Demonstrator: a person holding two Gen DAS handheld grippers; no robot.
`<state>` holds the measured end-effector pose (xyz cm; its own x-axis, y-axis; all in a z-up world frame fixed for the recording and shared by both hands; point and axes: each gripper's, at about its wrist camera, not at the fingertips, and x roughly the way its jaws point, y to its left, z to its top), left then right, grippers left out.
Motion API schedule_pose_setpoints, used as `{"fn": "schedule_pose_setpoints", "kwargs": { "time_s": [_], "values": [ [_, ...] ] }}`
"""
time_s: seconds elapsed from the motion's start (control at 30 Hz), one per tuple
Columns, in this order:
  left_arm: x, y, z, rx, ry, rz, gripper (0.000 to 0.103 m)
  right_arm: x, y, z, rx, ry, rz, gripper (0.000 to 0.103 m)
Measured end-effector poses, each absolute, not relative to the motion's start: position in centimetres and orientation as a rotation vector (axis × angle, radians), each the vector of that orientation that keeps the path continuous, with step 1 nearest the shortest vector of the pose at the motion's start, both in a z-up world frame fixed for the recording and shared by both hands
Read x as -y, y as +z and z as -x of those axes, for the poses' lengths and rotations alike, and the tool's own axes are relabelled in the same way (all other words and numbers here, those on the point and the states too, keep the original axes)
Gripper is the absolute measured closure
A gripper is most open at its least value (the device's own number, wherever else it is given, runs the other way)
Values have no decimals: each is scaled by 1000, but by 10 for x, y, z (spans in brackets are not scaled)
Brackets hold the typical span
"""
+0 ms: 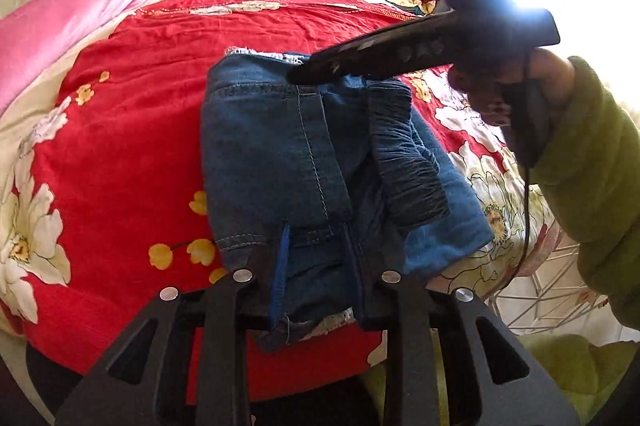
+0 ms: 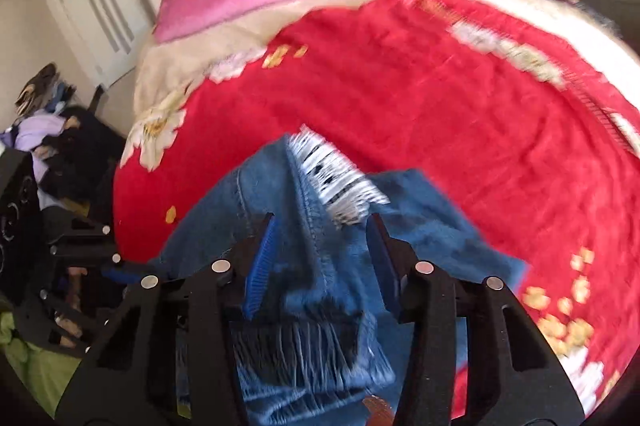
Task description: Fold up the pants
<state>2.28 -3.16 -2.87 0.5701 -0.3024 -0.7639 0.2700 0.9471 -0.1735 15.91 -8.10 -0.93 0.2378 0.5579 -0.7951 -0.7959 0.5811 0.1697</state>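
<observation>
At the centre of the left wrist frame, the jeans (image 1: 304,161) lie folded into a compact bundle on the red floral bedspread (image 1: 132,153), near the lower edge of the bed. The left gripper (image 1: 316,254) is spread wide, its 2 fingers straddling the near hem without pinching it. The right gripper (image 2: 320,242) is likewise released, hovering over the frayed hem (image 2: 340,181). The fold looks nearly finished; next comes pressing the bundle flat or squaring its uneven right-hand layers.
</observation>
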Motion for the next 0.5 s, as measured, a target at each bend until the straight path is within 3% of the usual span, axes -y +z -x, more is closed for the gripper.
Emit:
{"fn": "schedule_pose_setpoints", "kwargs": {
  "time_s": [0.07, 0.3, 0.5],
  "values": [
    [29, -29, -23, -904, -340, 54, 79, 76, -19, -158, -975, 981, 289, 98],
    [28, -28, -22, -899, -342, 76, 79, 68, 3, -147, -842, 890, 382, 101],
    [28, -29, -20, -902, -344, 79, 79, 60, -24, -161, -865, 771, 468, 103]
  ]
}}
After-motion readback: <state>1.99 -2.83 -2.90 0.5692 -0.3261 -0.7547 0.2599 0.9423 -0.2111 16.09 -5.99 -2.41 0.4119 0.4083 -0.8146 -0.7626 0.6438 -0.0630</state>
